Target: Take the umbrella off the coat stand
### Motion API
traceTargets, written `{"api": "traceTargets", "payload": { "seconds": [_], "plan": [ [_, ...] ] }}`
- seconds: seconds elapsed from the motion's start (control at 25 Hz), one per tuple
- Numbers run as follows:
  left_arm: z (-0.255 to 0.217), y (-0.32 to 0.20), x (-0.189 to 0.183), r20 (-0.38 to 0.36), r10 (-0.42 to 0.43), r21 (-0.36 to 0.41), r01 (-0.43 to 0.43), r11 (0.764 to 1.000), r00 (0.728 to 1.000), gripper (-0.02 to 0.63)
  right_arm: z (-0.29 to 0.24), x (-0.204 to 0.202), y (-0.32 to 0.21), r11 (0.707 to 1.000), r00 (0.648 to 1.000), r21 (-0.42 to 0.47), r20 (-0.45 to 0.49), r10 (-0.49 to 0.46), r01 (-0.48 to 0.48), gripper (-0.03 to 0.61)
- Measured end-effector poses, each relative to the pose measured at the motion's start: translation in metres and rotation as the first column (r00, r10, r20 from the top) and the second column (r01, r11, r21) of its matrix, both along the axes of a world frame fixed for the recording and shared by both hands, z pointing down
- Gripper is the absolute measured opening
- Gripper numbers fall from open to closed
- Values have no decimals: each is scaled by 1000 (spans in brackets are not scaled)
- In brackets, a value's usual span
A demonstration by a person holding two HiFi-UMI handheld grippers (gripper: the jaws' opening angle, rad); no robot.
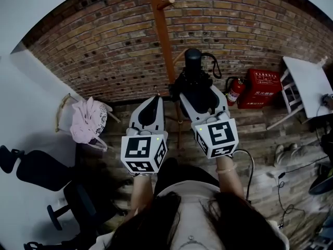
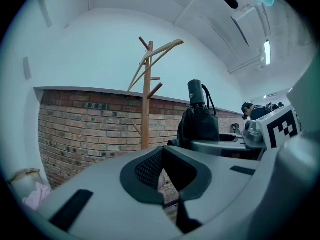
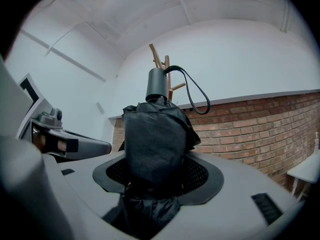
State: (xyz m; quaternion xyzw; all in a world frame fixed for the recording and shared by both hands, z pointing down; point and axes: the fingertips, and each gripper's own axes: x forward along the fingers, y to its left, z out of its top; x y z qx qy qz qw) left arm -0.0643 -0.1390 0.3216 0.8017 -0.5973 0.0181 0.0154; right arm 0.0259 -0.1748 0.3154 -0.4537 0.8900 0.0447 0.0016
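Observation:
A folded black umbrella (image 1: pixel 195 85) stands upright between the jaws of my right gripper (image 1: pixel 199 99), which is shut on its fabric body. In the right gripper view the umbrella (image 3: pixel 155 139) fills the gap of the right gripper (image 3: pixel 157 176), and its wrist strap (image 3: pixel 197 91) hangs free, on no peg. The wooden coat stand (image 1: pixel 162 30) rises just behind and to the left, apart from the umbrella. My left gripper (image 1: pixel 152 105) is shut and holds nothing. In its own view the left gripper (image 2: pixel 161 171) points toward the coat stand (image 2: pixel 146 109), with the umbrella (image 2: pixel 199 121) to the right.
A brick wall (image 1: pixel 104 51) runs behind the stand. A pink cloth (image 1: pixel 87 120) lies on a seat at left, with a black office chair (image 1: pixel 36 171) nearer. A fire extinguisher (image 1: pixel 235 91), a red box (image 1: pixel 263 89), a white table (image 1: pixel 307 82) and floor cables (image 1: pixel 283 191) are at right.

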Motion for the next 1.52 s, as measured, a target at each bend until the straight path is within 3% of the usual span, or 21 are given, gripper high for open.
{"api": "traceTargets", "payload": {
  "seconds": [0.36, 0.84, 1.52],
  "plan": [
    [10, 7, 11, -11, -11, 8, 11, 1000, 1000, 9, 10, 13, 10, 1000, 1000, 13, -16, -5, 6, 287],
    [10, -5, 39, 3, 37, 15, -37, 999, 999, 9, 12, 35, 4, 999, 999, 25, -25, 24, -23, 287],
    [12, -10, 29, 3, 28, 11, -28, 1000, 1000, 9, 16, 31, -3, 999, 999, 10, -11, 33, -33, 287]
  ]
}}
